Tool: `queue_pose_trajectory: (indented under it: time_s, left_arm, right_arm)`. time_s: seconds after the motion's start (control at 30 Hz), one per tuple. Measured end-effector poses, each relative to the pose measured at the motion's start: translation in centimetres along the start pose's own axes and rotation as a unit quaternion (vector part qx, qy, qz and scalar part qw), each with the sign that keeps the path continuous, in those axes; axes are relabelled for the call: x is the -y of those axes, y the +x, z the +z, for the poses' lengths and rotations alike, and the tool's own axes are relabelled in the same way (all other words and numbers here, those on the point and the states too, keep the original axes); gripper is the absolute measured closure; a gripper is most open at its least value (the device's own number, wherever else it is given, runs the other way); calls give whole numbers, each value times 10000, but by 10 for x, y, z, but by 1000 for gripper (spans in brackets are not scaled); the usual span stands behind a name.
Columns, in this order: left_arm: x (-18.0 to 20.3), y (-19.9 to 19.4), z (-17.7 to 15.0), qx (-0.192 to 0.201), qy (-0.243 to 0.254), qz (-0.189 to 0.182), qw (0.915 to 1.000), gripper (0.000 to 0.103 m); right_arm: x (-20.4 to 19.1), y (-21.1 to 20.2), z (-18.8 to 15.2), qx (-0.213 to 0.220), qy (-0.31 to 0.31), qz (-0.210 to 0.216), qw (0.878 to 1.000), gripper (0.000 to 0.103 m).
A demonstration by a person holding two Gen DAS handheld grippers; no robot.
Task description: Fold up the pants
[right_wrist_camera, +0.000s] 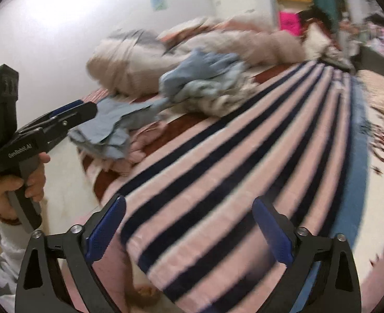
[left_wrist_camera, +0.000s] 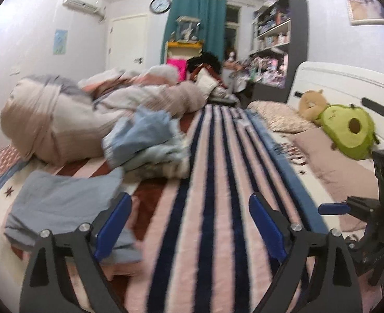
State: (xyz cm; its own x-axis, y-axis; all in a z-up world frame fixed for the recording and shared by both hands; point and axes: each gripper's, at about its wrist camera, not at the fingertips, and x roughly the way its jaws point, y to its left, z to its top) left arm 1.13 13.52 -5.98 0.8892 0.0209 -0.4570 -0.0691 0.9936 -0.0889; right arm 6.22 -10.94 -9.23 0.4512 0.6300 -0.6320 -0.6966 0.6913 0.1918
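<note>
Pink pants with dark navy stripes lie stretched out lengthwise along the bed; they also fill the right wrist view. My left gripper is open and empty, its blue pads wide apart just above the near end of the pants. My right gripper is open and empty above the near end of the pants, at the bed's edge. The right gripper also shows at the right edge of the left wrist view. The left gripper appears in the right wrist view, held by a hand.
A folded light blue garment lies left of the pants. A heap of blue clothes and a bundled duvet sit behind it. Pillows and an avocado plush lie at the right. The bed edge is at the left.
</note>
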Motion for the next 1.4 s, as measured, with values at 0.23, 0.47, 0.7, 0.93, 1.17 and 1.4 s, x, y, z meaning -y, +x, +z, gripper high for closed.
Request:
queue_pose_trajectory:
  time_s: [0.23, 0.47, 0.7, 0.93, 1.17, 1.4]
  left_arm:
    - [49, -12, 6, 641, 277, -284, 9972, 7]
    - [65, -17, 4, 768, 343, -463, 9954, 6]
    - [73, -17, 2, 790, 417, -475, 9949, 6]
    - [77, -15, -3, 787, 418, -532, 9946, 6]
    - [80, -17, -7, 824, 482, -440, 9945, 6]
    - [83, -17, -11, 869, 453, -410, 9943, 2]
  right_arm:
    - [18, -62, -17, 1153, 261, -847, 9894, 1]
    - [14, -67, -35, 1616, 245, -1599, 9735, 1]
    - [12, -67, -43, 1816, 431, -1923, 9634, 1]
    - [5, -64, -45, 1856, 327, -2211, 9569, 1]
    - [3, -69, -49, 2001, 326, -2370, 9501, 1]
    - [1, -74, -54, 2110, 296, -2445, 9460, 1]
